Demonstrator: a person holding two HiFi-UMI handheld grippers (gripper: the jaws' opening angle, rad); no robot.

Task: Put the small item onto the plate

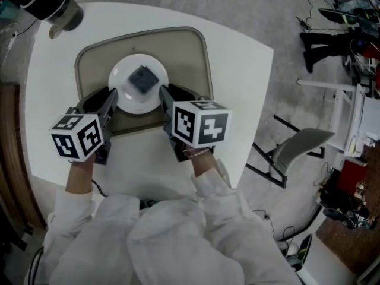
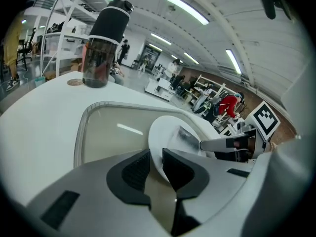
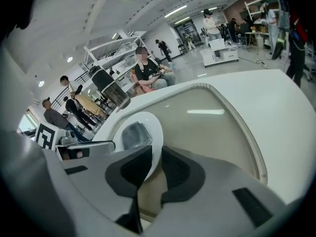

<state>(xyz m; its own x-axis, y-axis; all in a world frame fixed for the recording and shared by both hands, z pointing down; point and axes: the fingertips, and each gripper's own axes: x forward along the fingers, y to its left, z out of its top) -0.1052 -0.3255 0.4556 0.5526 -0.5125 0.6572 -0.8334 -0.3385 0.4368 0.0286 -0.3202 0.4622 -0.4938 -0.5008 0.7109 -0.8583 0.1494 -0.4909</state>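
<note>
A white plate (image 1: 126, 86) lies over a beige tray (image 1: 185, 52) on the white table, with a small dark grey square item (image 1: 143, 79) on its middle. My left gripper (image 1: 113, 97) is shut on the plate's left rim, and my right gripper (image 1: 164, 95) is shut on its right rim. In the left gripper view the plate (image 2: 170, 130) edge runs between the jaws of the left gripper (image 2: 156, 165), with the item (image 2: 190, 135) beyond. In the right gripper view the plate (image 3: 150, 127) rim sits between the jaws of the right gripper (image 3: 155, 165), and the item (image 3: 133, 134) rests on it.
A dark bottle (image 1: 50, 3) stands at the table's far left corner, also in the left gripper view as the bottle (image 2: 103, 46). The tray's raised rim (image 2: 81, 132) surrounds the plate. A grey chair (image 1: 300, 148) stands off the table's right edge.
</note>
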